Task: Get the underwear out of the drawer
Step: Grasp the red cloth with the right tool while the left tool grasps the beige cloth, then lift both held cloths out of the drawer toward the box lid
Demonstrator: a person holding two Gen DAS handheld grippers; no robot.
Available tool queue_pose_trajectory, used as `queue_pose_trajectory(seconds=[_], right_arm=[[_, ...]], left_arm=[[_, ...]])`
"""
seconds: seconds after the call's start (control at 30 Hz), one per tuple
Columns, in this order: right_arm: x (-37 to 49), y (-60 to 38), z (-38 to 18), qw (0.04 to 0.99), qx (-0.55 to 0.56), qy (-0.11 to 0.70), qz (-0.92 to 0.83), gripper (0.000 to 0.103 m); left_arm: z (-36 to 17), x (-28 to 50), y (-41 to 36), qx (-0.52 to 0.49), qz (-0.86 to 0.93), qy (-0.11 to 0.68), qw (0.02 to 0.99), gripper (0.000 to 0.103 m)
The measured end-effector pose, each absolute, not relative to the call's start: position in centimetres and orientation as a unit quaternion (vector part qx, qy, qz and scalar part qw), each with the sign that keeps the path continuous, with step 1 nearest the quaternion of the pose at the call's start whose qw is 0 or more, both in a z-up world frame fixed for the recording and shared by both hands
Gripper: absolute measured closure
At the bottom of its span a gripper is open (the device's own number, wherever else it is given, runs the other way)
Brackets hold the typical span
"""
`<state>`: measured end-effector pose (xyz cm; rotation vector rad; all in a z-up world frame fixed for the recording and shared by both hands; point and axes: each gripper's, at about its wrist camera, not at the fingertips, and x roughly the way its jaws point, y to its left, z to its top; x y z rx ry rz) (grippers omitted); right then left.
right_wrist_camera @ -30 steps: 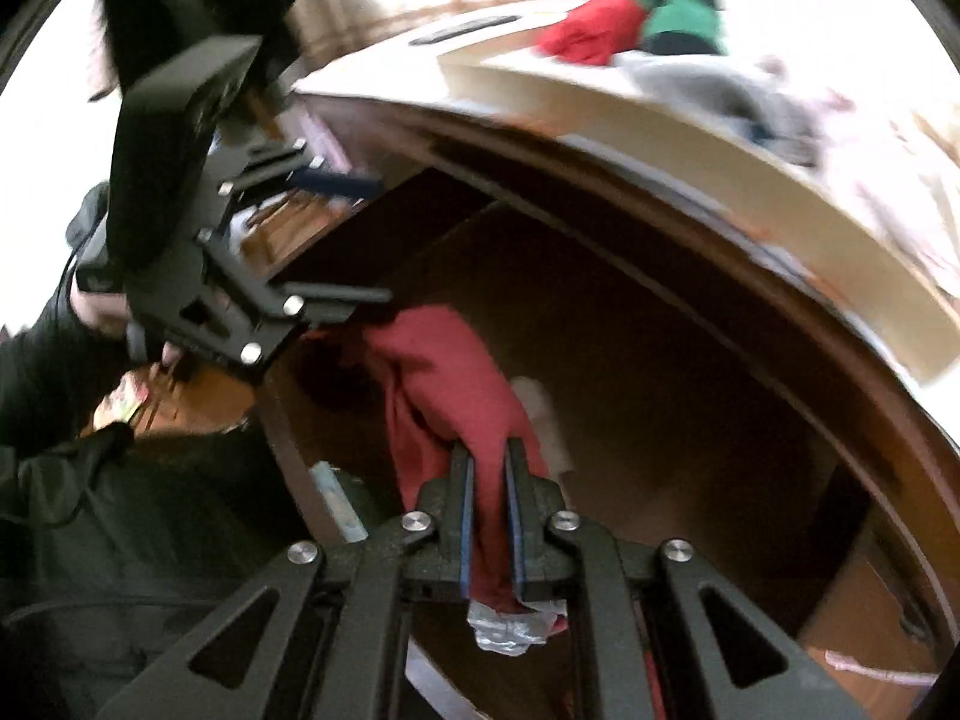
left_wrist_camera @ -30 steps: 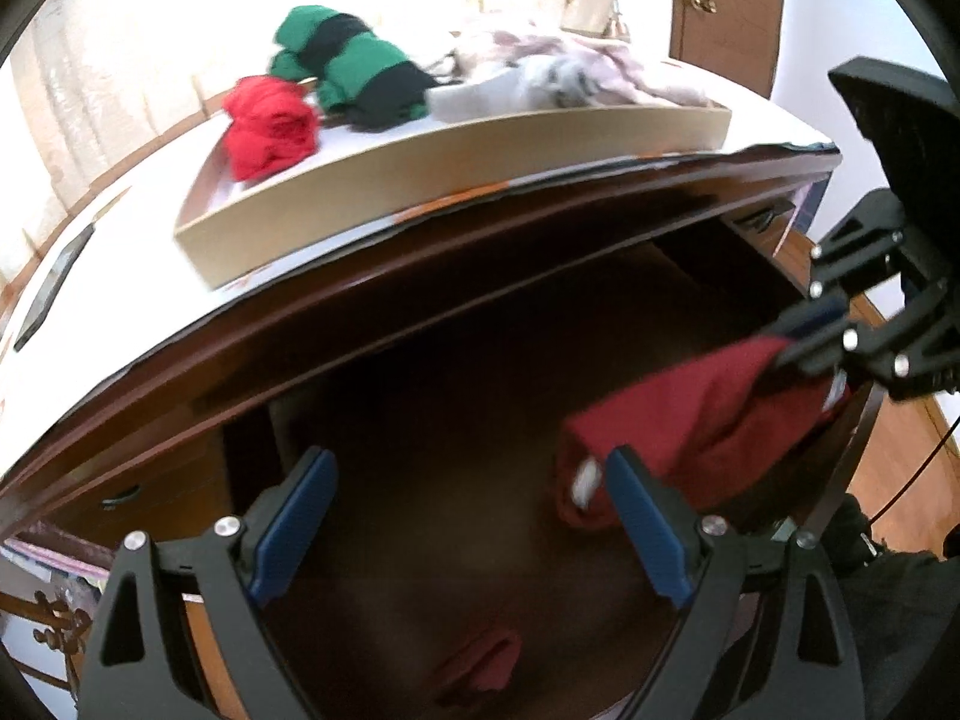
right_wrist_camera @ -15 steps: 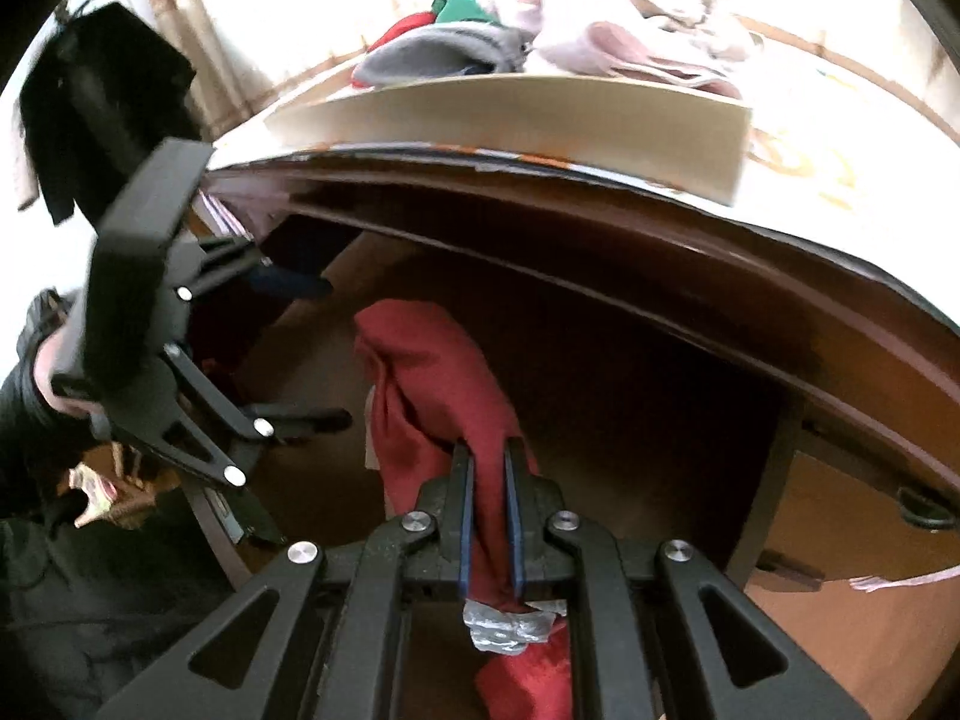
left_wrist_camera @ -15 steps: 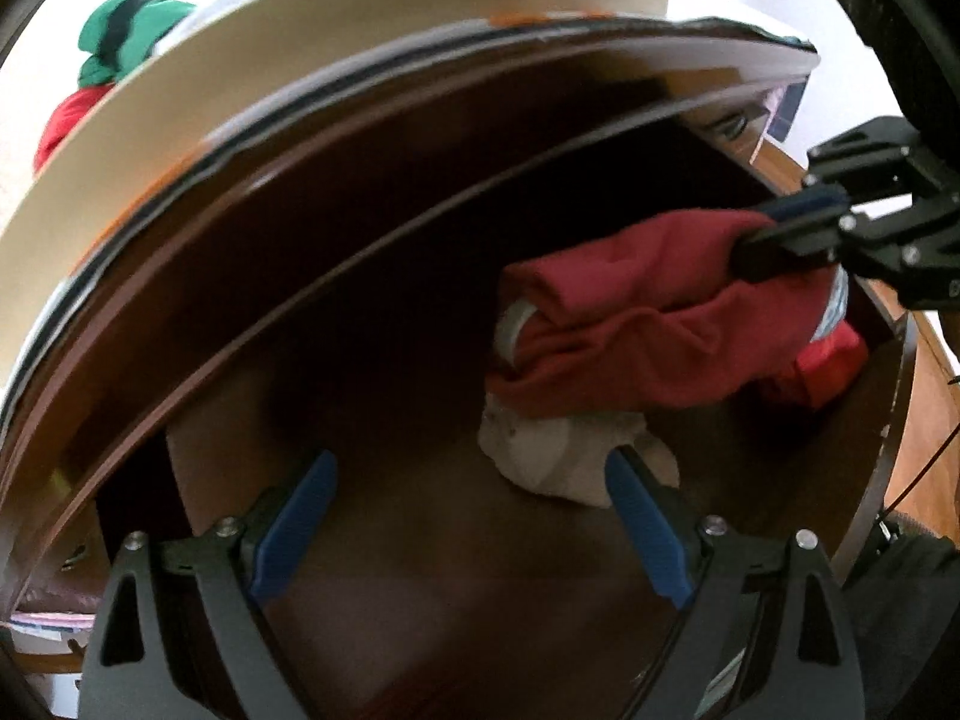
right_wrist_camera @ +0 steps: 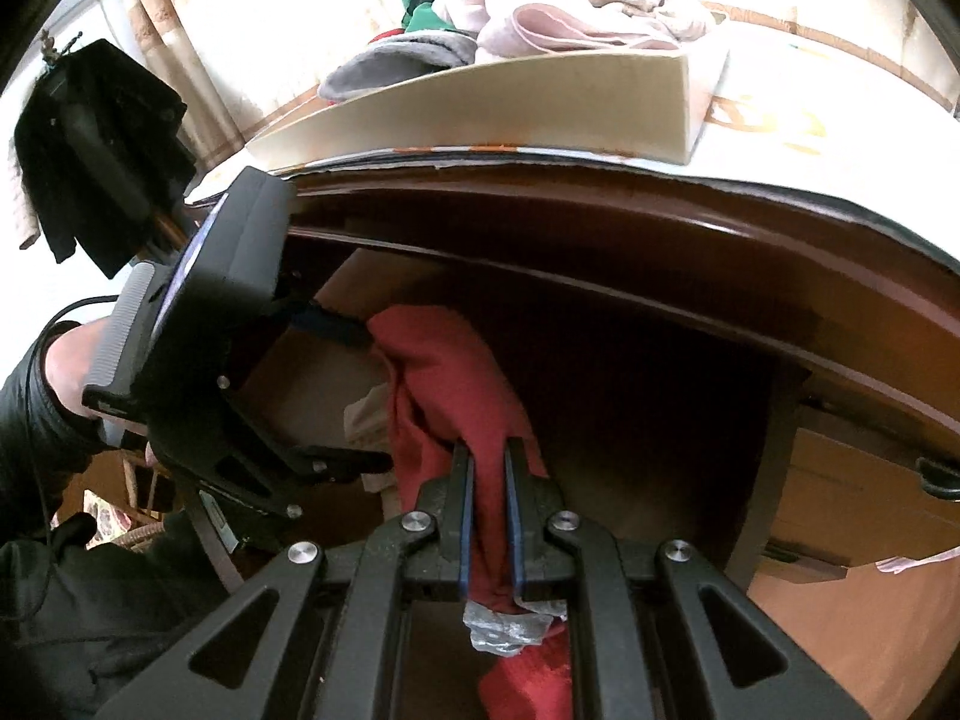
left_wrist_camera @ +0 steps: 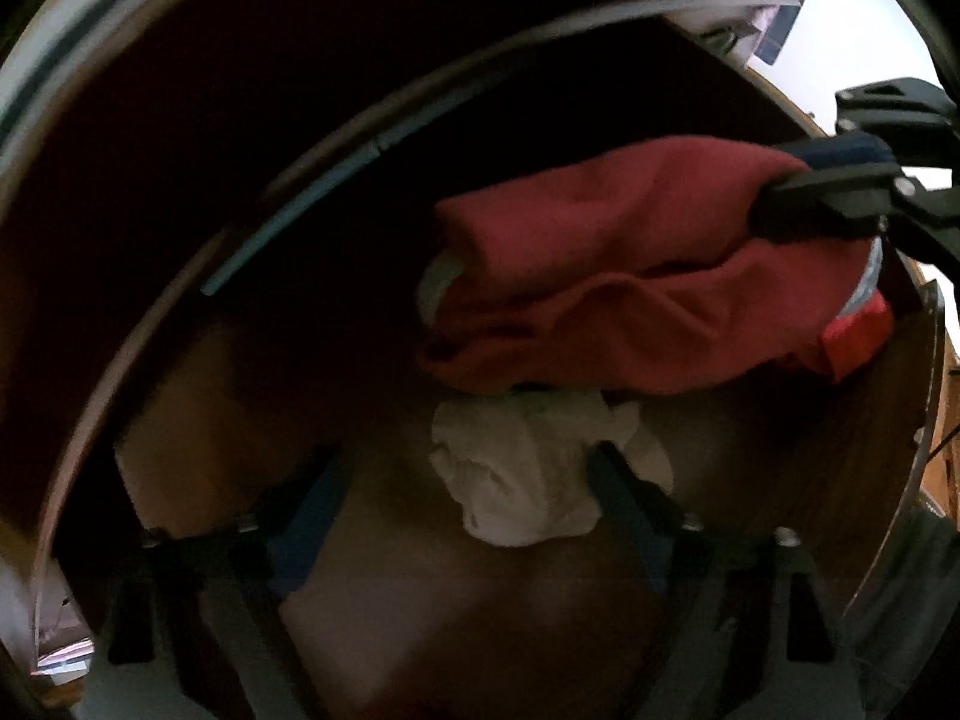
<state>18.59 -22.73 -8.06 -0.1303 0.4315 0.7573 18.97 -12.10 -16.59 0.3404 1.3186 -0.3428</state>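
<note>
The right gripper (right_wrist_camera: 487,468) is clamping the red underwear (right_wrist_camera: 447,372), holding it above the drawer (left_wrist_camera: 780,450) floor. The left gripper (left_wrist_camera: 462,480) is pointing down into the drawer, its jaws closing around a white garment (left_wrist_camera: 522,468) lying beneath the red one. On the dresser's top edge, a cardboard tray (right_wrist_camera: 480,108) is carrying more clothes (right_wrist_camera: 540,24)

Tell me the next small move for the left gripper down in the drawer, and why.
Probably ease the left gripper a little lower so its closing jaws pinch the white underwear lying between them on the drawer floor; the right gripper already holds the red underwear just above.
</note>
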Motion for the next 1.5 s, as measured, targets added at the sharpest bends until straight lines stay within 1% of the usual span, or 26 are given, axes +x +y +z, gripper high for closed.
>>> queue_pose_trajectory(seconds=[0.07, 0.1, 0.13, 0.17, 0.2, 0.23, 0.33, 0.6, 1.07, 1.33, 1.37, 1.5], right_arm=[[18.9, -22.9, -8.2, 0.905, -0.059, 0.209, 0.366, 0.093], [18.9, -22.8, -8.1, 0.904, -0.058, 0.210, 0.367, 0.093], [19.0, -22.8, -8.2, 0.904, -0.057, 0.210, 0.367, 0.093], [19.0, -22.8, -8.2, 0.905, -0.058, 0.210, 0.366, 0.093], [18.9, -22.7, -8.2, 0.904, -0.058, 0.210, 0.367, 0.093], [18.9, -22.6, -8.3, 0.904, -0.059, 0.210, 0.368, 0.093], [18.9, -22.6, -8.6, 0.905, -0.055, 0.205, 0.370, 0.093], [18.0, -23.5, -8.7, 0.908, -0.045, 0.173, 0.380, 0.093], [15.5, -24.0, -8.9, 0.905, -0.029, 0.122, 0.407, 0.093], [13.8, -24.3, -8.2, 0.903, -0.030, 0.100, 0.416, 0.093], [13.6, -24.4, -8.1, 0.903, -0.030, 0.097, 0.417, 0.093], [12.7, -24.2, -7.8, 0.902, -0.032, 0.085, 0.422, 0.093]], left_arm=[[-16.8, 19.3, -12.1, 0.154, -0.167, 0.613, 0.756, 0.033], [-16.9, 19.5, -12.1, 0.149, -0.173, 0.616, 0.754, 0.040], [-17.0, 19.6, -12.0, 0.142, -0.178, 0.620, 0.751, 0.051], [-17.2, 19.8, -11.9, 0.135, -0.182, 0.624, 0.748, 0.057], [-17.2, 19.9, -11.8, 0.130, -0.185, 0.624, 0.748, 0.060], [-17.1, 19.9, -11.8, 0.128, -0.188, 0.622, 0.749, 0.069], [-16.5, 19.3, -11.5, 0.129, -0.193, 0.609, 0.759, 0.074], [-13.6, 16.7, -9.1, 0.110, -0.160, 0.547, 0.814, 0.075], [-10.5, 12.6, -5.6, 0.061, -0.076, 0.452, 0.886, 0.075], [-9.4, 11.2, -4.7, 0.056, -0.055, 0.425, 0.902, 0.075], [-8.5, 10.5, -3.6, 0.056, -0.054, 0.422, 0.903, 0.075], [-8.2, 10.0, -4.1, 0.054, -0.048, 0.408, 0.910, 0.075]])
